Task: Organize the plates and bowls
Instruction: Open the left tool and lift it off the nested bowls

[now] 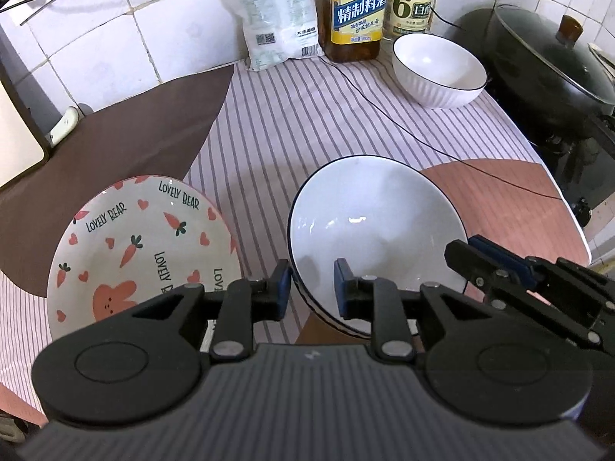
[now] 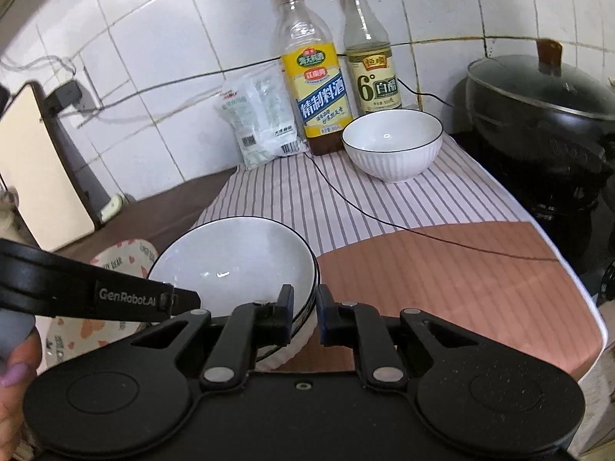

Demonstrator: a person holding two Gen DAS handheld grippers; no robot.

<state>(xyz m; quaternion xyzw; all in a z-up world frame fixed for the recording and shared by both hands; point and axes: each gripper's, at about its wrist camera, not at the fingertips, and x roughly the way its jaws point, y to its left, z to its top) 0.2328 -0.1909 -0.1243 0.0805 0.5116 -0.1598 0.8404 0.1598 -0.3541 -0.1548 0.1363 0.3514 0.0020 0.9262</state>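
Both grippers straddle the white plate's [image 1: 369, 226] rim: right gripper [image 2: 305, 317] clamped, left gripper [image 1: 310, 288] loose.

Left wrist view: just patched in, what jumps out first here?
The white bowl in the middle, tipped up off the striped cloth, its rim pinched on the right by the right claw while the left claw straddles its near rim, pads apart. Left of it lies the carrot plate. At the back, a ribbed bowl stands before two bottles.
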